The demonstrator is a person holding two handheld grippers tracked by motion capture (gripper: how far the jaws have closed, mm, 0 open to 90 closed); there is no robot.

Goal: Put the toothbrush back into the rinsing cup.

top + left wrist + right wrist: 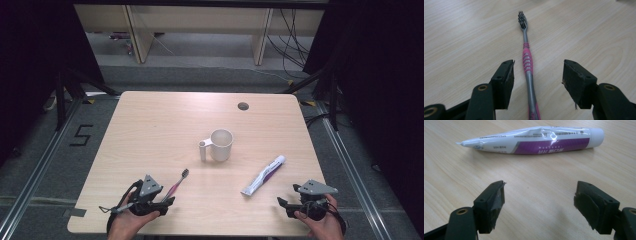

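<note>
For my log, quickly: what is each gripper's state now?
Left gripper: open, straddling the toothbrush.
Right gripper: open, holding nothing, short of the toothpaste tube.

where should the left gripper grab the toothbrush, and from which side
Grip the toothbrush on its pink ribbed handle, coming down from above with one jaw on each side. It lies flat on the table, shaft running lengthwise between the open left gripper's jaws, bristle head at the far end.

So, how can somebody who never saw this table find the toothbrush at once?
On the light wooden table, look at the near left part, left of the white handled mug. The slim pink and grey plastic toothbrush lies between the open left gripper jaws; dark bristles mark it.
</note>
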